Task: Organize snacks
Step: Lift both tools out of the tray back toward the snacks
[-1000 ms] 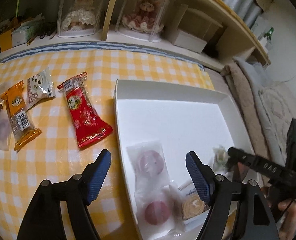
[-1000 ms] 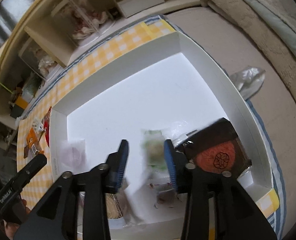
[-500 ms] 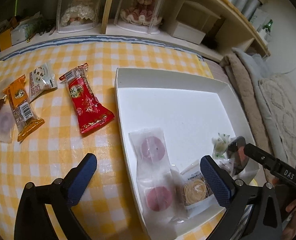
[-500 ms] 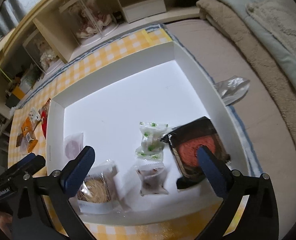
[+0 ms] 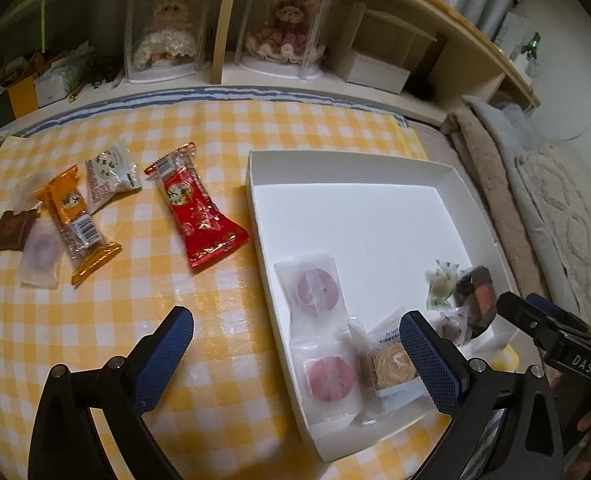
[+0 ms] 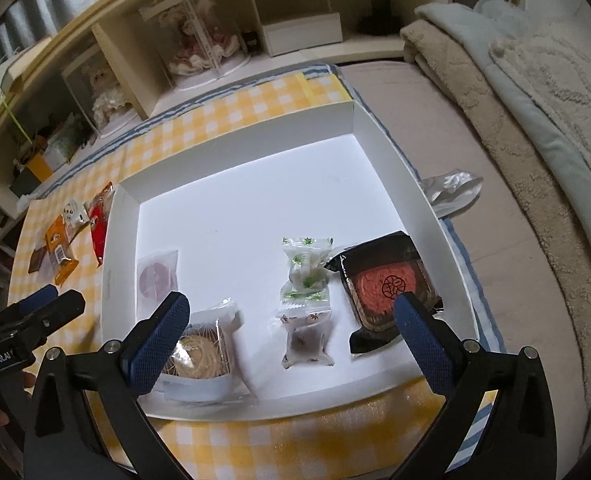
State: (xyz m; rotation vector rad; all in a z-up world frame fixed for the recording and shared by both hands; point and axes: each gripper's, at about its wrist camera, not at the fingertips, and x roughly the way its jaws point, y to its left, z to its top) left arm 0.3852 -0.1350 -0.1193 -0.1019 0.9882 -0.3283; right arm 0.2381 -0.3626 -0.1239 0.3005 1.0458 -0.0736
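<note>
A white tray (image 5: 359, 176) (image 6: 379, 132) lies on the yellow checked cloth. In it are two pink round cakes (image 5: 315, 290), a nest-like pastry (image 6: 199, 354), a green-white candy (image 6: 305, 272), a small brown candy (image 6: 305, 342) and a dark packet with an orange cake (image 6: 387, 286). Left of the tray lie a red snack packet (image 5: 193, 212), an orange bar (image 5: 75, 224), a white packet (image 5: 109, 174), a brown square (image 5: 13, 230) and a clear wrapped cake (image 5: 41, 252). My left gripper (image 5: 295, 360) is open and empty over the tray's left rim. My right gripper (image 6: 291, 340) is open and empty above the tray's near edge.
Shelves at the back hold two dolls in clear cases (image 5: 163, 40) and a white box (image 5: 377, 72). A folded blanket (image 6: 515, 100) lies to the right on a mat. A crumpled clear wrapper (image 6: 451, 190) lies just outside the tray's right wall.
My right gripper opened, let go of the green-white candy in the tray and drew back. My left gripper opened wider and pulled back a little.
</note>
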